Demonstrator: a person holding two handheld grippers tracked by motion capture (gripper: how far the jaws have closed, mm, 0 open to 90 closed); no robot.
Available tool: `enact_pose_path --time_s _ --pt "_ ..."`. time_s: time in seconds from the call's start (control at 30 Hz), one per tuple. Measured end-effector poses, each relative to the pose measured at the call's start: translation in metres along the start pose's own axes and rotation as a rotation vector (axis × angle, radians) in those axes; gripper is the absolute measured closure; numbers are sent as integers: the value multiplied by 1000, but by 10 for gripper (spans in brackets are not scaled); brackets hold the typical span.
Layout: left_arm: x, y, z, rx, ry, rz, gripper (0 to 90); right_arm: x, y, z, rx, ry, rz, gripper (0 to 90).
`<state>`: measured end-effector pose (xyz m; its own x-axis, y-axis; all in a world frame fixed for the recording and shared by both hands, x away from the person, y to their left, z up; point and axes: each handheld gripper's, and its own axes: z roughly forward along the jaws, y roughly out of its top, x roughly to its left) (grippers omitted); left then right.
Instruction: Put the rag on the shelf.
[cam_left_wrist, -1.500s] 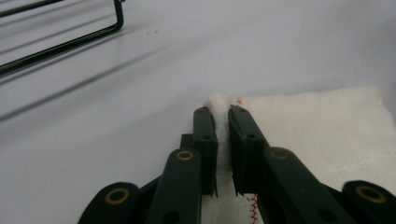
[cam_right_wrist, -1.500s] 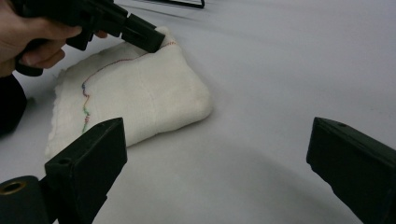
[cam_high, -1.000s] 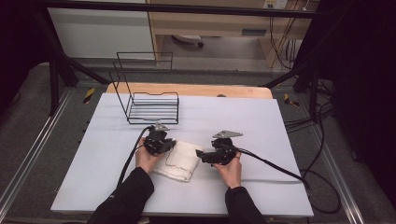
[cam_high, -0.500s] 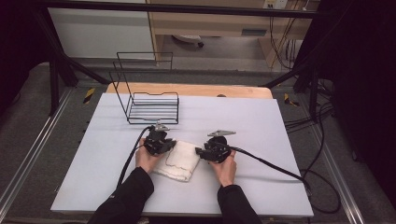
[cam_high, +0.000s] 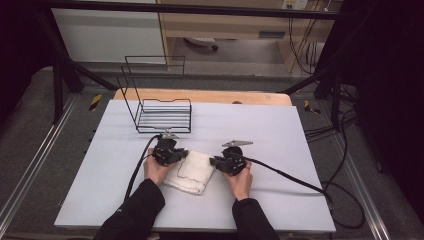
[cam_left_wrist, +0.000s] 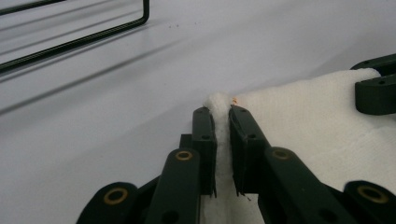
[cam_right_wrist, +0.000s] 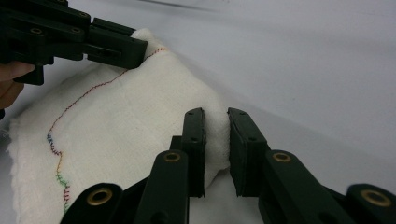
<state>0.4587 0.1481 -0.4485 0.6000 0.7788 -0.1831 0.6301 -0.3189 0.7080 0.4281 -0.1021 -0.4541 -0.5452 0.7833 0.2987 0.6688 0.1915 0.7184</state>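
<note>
While wire rack (cam_high: 164, 115) stands empty, both grippers' jaws pinch white cloth (cam_high: 192, 171); right just closed.

Black sleeves (cam_high: 135, 212); black grippers with brass-coloured rivets, black cables.

No legible text, label, brand or number anywhere.

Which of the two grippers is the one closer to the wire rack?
The left gripper. It grips the towel corner just in front of the rack, while the right gripper holds the towel's other far corner, farther off.
</note>
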Motion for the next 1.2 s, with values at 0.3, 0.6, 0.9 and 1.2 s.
enact_pose_path --time_s 0.3,0.6,0.9,1.2 --pt "-4 1 -20 -79 2 6 816 5 4 -14 -73 32 -26 799" --pt "-6 -1 -45 -150 -14 25 816 14 8 -27 -150 73 -64 800" --pt "-7 -4 -63 -203 -15 36 816 27 13 -37 -199 86 -116 801" --pt "-12 -5 -81 -262 -12 41 816 36 20 -47 -243 91 -158 803"
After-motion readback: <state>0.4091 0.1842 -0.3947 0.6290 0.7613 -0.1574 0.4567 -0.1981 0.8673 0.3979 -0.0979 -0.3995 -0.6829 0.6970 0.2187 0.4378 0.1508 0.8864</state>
